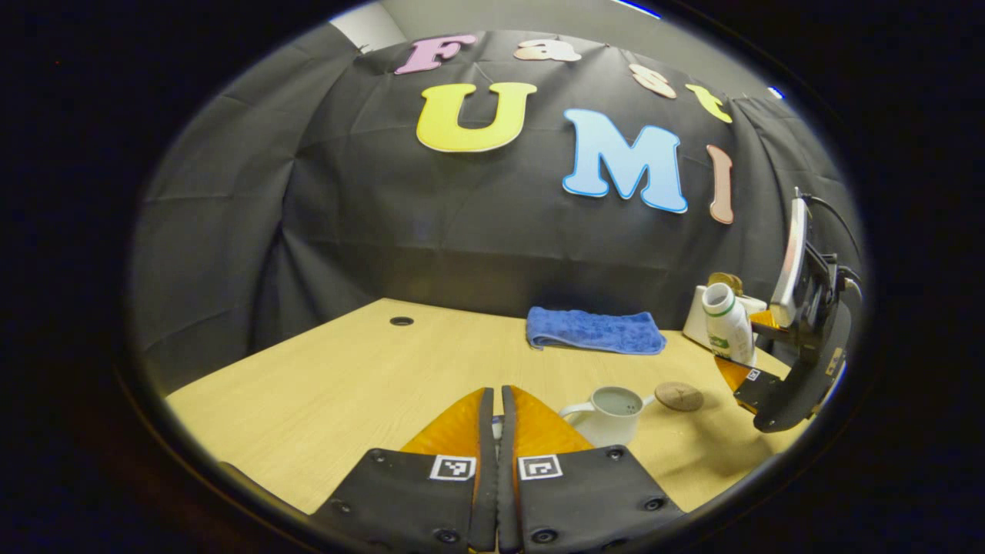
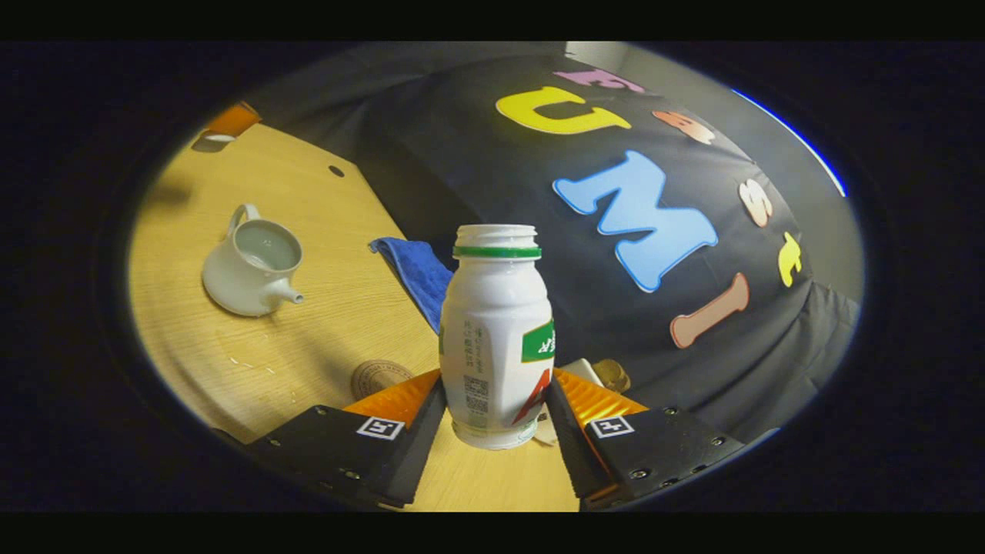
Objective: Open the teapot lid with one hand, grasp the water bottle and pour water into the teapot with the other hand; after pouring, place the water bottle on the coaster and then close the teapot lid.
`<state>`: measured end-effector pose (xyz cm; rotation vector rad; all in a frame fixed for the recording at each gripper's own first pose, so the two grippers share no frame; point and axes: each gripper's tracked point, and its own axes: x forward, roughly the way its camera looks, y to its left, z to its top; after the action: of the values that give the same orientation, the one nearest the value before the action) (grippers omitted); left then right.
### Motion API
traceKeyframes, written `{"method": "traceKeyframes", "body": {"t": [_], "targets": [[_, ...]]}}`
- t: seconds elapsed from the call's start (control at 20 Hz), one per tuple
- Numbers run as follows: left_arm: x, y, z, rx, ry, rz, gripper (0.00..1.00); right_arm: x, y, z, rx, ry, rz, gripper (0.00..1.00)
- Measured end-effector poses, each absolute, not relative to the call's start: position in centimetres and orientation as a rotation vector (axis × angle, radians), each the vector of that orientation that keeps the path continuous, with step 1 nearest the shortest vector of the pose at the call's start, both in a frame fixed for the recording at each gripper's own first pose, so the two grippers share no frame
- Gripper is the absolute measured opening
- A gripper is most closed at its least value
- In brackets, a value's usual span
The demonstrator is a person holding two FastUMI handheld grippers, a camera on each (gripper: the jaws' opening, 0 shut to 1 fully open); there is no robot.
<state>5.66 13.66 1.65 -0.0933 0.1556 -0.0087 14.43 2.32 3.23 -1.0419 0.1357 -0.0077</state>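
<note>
Pressed together at the bottom of the left gripper view, my left gripper (image 1: 498, 400) has its fingers clenched with barely a slit between them; something small and pale shows in that slit, likely the teapot's lid, though I cannot tell for sure. Just beyond the fingertips and a little to their right stands the white teapot (image 1: 610, 414), mouth open, on the pale wooden table (image 1: 331, 377). The round coaster (image 1: 679, 396) lies flat just beside the pot, on its far right. Farther right, the right gripper (image 1: 742, 354) holds the water bottle (image 1: 729, 322) off the table, tilted, its mouth leaning toward the pot. A folded blue towel (image 1: 594, 331) lies near the back edge, with the black cloth wall behind it. In the right gripper view, the right gripper (image 2: 494, 400) grips the water bottle (image 2: 496, 331) by its lower body, both fingers pressing its sides, long axis running up between them, neck uncapped. The teapot (image 2: 252, 269) sits well to the left, lidless, with droplets on the wood near it. The coaster (image 2: 378, 377) lies low, just left of the fingers, so I judge the right hand nearer for the set-down. The towel (image 2: 415, 273) lies behind the bottle.
</note>
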Motion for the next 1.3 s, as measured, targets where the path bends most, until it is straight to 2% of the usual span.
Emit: {"method": "traceKeyframes", "body": {"t": [0.55, 0.65, 0.7, 0.8, 1.0, 1.1, 1.15, 1.2, 1.3], "targets": [[5.5, 14.9, 0.4, -0.109, 0.176, -0.003, 0.1, 14.0, 5.6, 2.4, -1.398, 0.073, 0.045, 0.73], [5.4, 15.1, 0.2, -0.11, 0.179, -0.001, 0.06, 13.7, 5.9, 2.2, -1.443, 0.059, 0.046, 0.72], [5.4, 15.2, 0.0, -0.111, 0.18, -0.001, 0.1, 13.5, 6.1, 2.1, -1.464, 0.055, 0.048, 0.72], [5.5, 15.2, -0.1, -0.109, 0.182, 0.0, 0.06, 13.3, 6.1, 1.8, -1.518, 0.05, 0.049, 0.73], [5.3, 15.4, -0.3, -0.11, 0.185, 0.001, 0.06, 12.9, 6.1, 1.0, -1.627, 0.043, 0.059, 0.73], [5.3, 15.4, -0.3, -0.114, 0.186, 0.002, 0.06, 12.9, 6.1, 1.2, -1.65, 0.039, 0.061, 0.73], [5.3, 15.4, -0.3, -0.115, 0.188, 0.001, 0.1, 12.8, 6.0, 1.2, -1.662, 0.035, 0.056, 0.73], [5.3, 15.4, -0.5, -0.114, 0.191, -0.001, 0.06, 12.7, 6.1, 1.0, -1.674, 0.027, 0.051, 0.73], [5.4, 15.4, -1.0, -0.115, 0.2, -0.004, 0.1, 12.5, 6.3, 0.8, -1.692, 0.018, 0.046, 0.73]]}}
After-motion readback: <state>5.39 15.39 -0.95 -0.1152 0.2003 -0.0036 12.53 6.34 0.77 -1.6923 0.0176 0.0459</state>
